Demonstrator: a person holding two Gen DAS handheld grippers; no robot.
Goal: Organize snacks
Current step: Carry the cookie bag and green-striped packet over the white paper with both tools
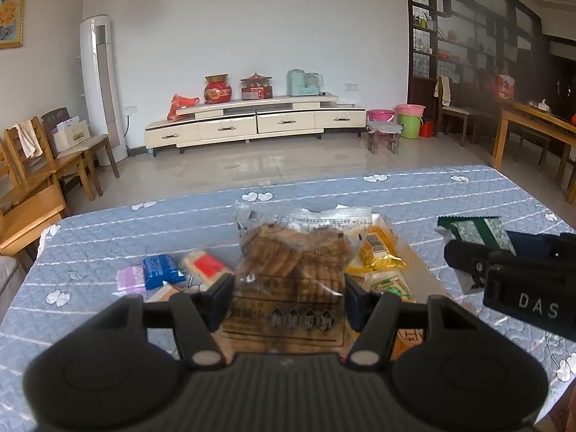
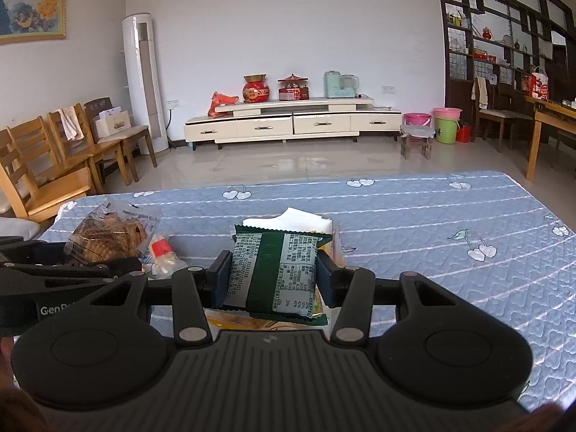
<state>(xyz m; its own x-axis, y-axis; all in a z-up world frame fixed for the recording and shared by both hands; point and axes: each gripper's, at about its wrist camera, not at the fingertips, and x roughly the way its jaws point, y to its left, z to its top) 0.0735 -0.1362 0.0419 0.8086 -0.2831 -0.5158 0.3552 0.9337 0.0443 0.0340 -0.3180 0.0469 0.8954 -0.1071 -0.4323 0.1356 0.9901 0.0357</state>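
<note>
1. The left gripper (image 1: 286, 297) is closed on a clear plastic bag of brown round biscuits (image 1: 291, 259); both fingers press the bag's lower sides, and the bag stands upright between them, raised above the blue quilted tablecloth with white heart print (image 1: 108, 230).
2. The right gripper (image 2: 275, 275) is clamped on a dark green and white foil snack packet (image 2: 275, 270); the fingers grip its left and right edges, printed back facing the camera.
3. Left of the left gripper's fingers, on the cloth, lie a pale purple packet (image 1: 130, 278), a blue packet (image 1: 160, 268) and a red-and-cream wrapped bar (image 1: 206, 264), close together.
4. Right of those fingers sits a shallow cardboard box (image 1: 419, 262) holding a yellow foil packet (image 1: 379, 252) and a packet with green print (image 1: 392, 284), partly hidden behind the biscuit bag.
5. In the right wrist view, the box contents beneath the green packet are mostly covered; a white paper edge (image 2: 295, 217) shows beyond the fingers.
6. The two grippers sit side by side, apart.
</note>
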